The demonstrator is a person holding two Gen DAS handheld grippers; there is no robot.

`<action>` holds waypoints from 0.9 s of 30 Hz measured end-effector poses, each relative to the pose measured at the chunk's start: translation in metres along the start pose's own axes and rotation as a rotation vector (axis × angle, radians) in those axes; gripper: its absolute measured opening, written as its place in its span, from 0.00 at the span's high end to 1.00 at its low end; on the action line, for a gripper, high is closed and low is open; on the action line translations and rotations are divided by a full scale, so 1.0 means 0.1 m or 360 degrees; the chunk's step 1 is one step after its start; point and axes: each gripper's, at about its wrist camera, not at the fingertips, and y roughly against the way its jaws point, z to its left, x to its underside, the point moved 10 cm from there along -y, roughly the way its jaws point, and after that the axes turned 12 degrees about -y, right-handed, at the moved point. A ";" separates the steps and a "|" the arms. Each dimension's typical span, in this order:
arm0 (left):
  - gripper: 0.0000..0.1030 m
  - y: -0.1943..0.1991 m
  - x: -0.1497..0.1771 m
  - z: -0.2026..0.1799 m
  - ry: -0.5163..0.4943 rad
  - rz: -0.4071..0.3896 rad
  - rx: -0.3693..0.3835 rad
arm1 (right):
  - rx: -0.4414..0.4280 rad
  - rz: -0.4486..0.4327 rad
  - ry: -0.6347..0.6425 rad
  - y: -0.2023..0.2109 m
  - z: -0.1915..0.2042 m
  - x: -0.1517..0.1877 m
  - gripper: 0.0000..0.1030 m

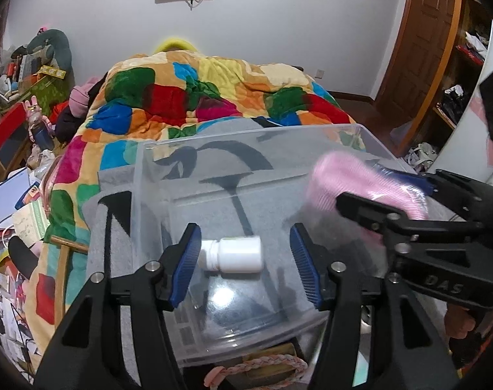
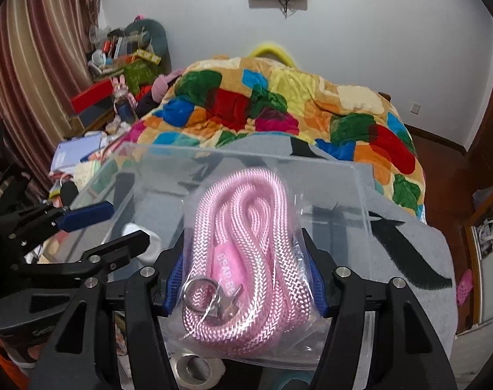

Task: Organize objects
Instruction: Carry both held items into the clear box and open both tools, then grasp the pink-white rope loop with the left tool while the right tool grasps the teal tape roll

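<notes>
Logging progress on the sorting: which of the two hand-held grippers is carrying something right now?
The right hand-held gripper: it clamps the bagged pink rope. The left hand-held gripper is open, empty, over the white bottle.

Bed (image 1: pixel 214 97) is covered by a patchwork quilt (image 2: pixel 278 104). A grey cloth (image 2: pixel 408 260) is spread over the quilt's near end. A clear bin (image 1: pixel 155 195) is set on that cloth.

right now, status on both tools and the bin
Left tool open over white bottle in clear bin. Right tool shut on bagged pink rope, above bin. Nothing blocking.
</notes>
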 end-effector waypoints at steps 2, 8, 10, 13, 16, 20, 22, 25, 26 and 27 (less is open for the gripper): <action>0.41 0.02 0.01 -0.02 -0.0010 -0.0001 -0.0005 | -0.0011 0.0023 -0.0004 -0.02 -0.01 0.03 0.44; 0.32 0.16 0.04 -0.01 -0.0001 -0.0042 0.0003 | -0.0025 -0.0004 0.0022 0.11 -0.02 0.12 0.39; 0.29 0.25 0.05 0.01 0.0022 -0.0065 0.0018 | -0.0028 -0.0032 0.0031 0.20 0.00 0.14 0.35; 0.22 0.40 0.05 0.03 0.0040 -0.0110 0.0013 | -0.0039 -0.0079 0.0039 0.35 -0.01 0.16 0.32; 0.21 0.54 0.06 0.05 0.0042 -0.0151 -0.0009 | -0.0069 -0.0119 0.0041 0.53 -0.01 0.20 0.31; 0.04 0.74 0.10 0.07 0.0036 -0.0209 -0.0068 | -0.0108 -0.0171 0.0039 0.76 -0.02 0.28 0.29; 0.03 0.79 0.16 0.07 0.0032 -0.0228 -0.0085 | -0.0103 -0.0203 0.0042 0.85 -0.04 0.33 0.24; 0.03 0.77 0.32 0.03 0.0007 -0.0182 -0.0068 | -0.0071 -0.0232 0.0052 0.93 -0.12 0.44 0.23; 0.03 0.74 0.38 0.02 -0.0005 -0.0158 -0.0066 | -0.0060 -0.0232 0.0049 0.94 -0.16 0.49 0.23; 0.03 0.70 0.47 0.00 -0.0023 -0.0130 -0.0065 | -0.0056 -0.0227 0.0044 0.94 -0.20 0.53 0.23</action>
